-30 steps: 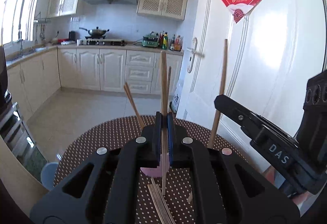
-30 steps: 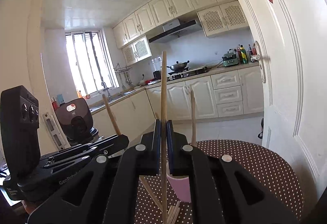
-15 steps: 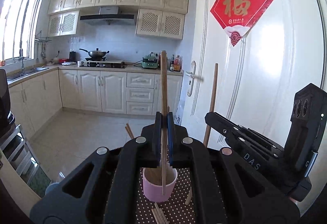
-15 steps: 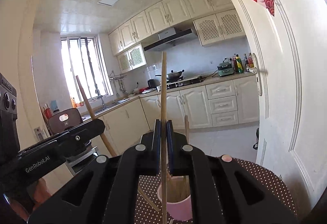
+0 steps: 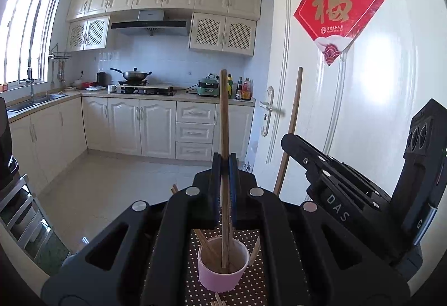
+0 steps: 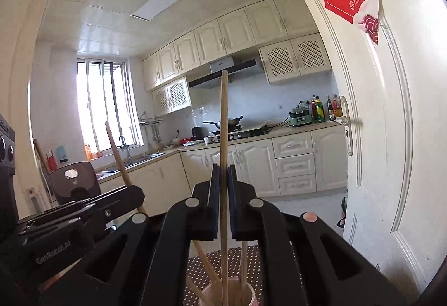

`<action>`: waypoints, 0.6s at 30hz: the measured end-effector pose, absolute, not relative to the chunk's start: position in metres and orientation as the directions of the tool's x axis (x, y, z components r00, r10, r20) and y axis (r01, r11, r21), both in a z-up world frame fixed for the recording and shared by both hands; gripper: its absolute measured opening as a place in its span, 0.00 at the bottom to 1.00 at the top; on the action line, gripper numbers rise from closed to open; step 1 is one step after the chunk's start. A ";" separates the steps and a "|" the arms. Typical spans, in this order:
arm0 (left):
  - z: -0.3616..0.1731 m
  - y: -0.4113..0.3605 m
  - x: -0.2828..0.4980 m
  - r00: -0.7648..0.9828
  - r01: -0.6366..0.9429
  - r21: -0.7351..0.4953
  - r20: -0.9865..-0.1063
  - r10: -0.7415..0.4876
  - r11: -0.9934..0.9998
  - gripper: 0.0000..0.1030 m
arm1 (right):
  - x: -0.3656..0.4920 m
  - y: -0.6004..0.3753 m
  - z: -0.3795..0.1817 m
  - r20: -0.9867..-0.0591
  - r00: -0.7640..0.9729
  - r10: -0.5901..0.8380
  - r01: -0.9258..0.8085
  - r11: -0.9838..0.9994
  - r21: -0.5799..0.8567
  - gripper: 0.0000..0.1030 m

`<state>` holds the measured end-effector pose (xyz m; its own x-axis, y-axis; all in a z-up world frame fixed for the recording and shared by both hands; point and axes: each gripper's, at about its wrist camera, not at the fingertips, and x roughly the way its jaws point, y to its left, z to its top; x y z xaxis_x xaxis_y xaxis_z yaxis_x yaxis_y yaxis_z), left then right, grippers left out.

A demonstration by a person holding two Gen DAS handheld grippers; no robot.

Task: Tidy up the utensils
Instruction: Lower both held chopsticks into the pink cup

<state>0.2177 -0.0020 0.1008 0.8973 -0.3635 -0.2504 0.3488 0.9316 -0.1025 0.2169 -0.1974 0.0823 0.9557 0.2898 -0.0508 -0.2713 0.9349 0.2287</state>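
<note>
Left gripper (image 5: 224, 188) and right gripper (image 6: 222, 194) sit side by side, fingers clamped tight, pointing forward.

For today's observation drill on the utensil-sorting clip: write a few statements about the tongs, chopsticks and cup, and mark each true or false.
1. The left tongs clamp an upright chopstick. True.
2. The right tongs are open and hold nothing. False: they grip a chopstick.
3. The pink cup lies tipped over. False: it stands upright on the dotted tablecloth.
4. The cup already holds chopsticks. True.
</note>
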 end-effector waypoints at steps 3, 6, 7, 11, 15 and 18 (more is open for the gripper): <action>0.093 -0.002 0.229 0.892 0.343 -0.109 -0.274 -0.360 0.933 0.06 | 0.229 -0.198 0.072 -0.057 0.961 0.271 -0.249 0.936 0.247 0.04; 0.081 -0.002 0.239 0.887 0.337 -0.105 -0.298 -0.353 0.936 0.06 | 0.241 -0.197 0.061 -0.076 0.962 0.263 -0.237 0.938 0.253 0.04; 0.076 -0.002 0.244 0.884 0.335 -0.106 -0.309 -0.351 0.936 0.06 | 0.246 -0.197 0.057 -0.090 0.960 0.264 -0.233 0.938 0.258 0.04; 0.058 -0.004 0.254 0.872 0.328 -0.111 -0.347 -0.346 0.938 0.06 | 0.256 -0.196 0.044 -0.135 0.958 0.254 -0.212 0.941 0.264 0.04; 0.040 -0.002 0.262 0.850 0.327 -0.128 -0.394 -0.350 0.936 0.06 | 0.260 -0.194 0.031 -0.184 0.947 0.261 -0.208 0.941 0.267 0.04; 0.029 0.000 0.265 0.841 0.316 -0.138 -0.417 -0.344 0.939 0.06 | 0.262 -0.191 0.028 -0.218 0.936 0.275 -0.212 0.938 0.272 0.04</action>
